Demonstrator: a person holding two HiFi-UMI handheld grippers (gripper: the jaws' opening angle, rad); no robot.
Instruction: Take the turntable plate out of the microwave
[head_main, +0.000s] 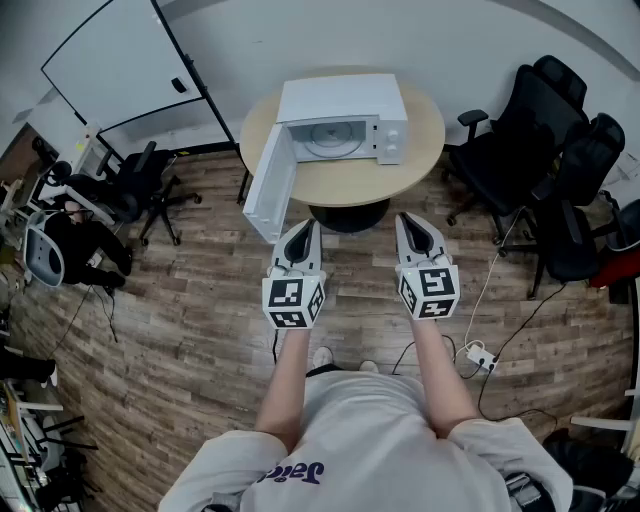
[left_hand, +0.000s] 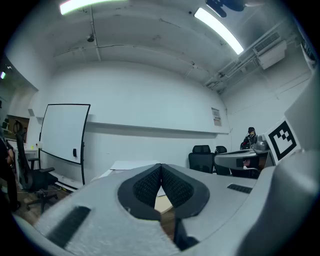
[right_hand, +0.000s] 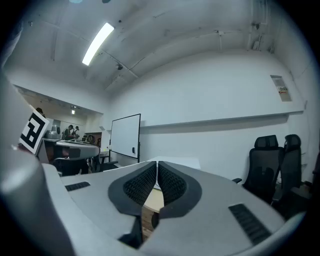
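Observation:
A white microwave (head_main: 345, 118) stands on a round wooden table (head_main: 425, 150), its door (head_main: 270, 185) swung open to the left. Inside it lies the round glass turntable plate (head_main: 332, 141). My left gripper (head_main: 306, 226) and right gripper (head_main: 408, 220) hover side by side over the floor, short of the table, both level and pointing at the microwave. Both are shut with nothing between the pads. In the left gripper view the gripper (left_hand: 160, 166) has its pads pressed together; the right gripper view shows that gripper (right_hand: 157, 164) the same way.
Black office chairs (head_main: 545, 165) crowd the right side, and another chair (head_main: 140, 190) stands at the left. A whiteboard (head_main: 125, 60) leans at the back left. A power strip and cable (head_main: 478, 355) lie on the wooden floor by my right side.

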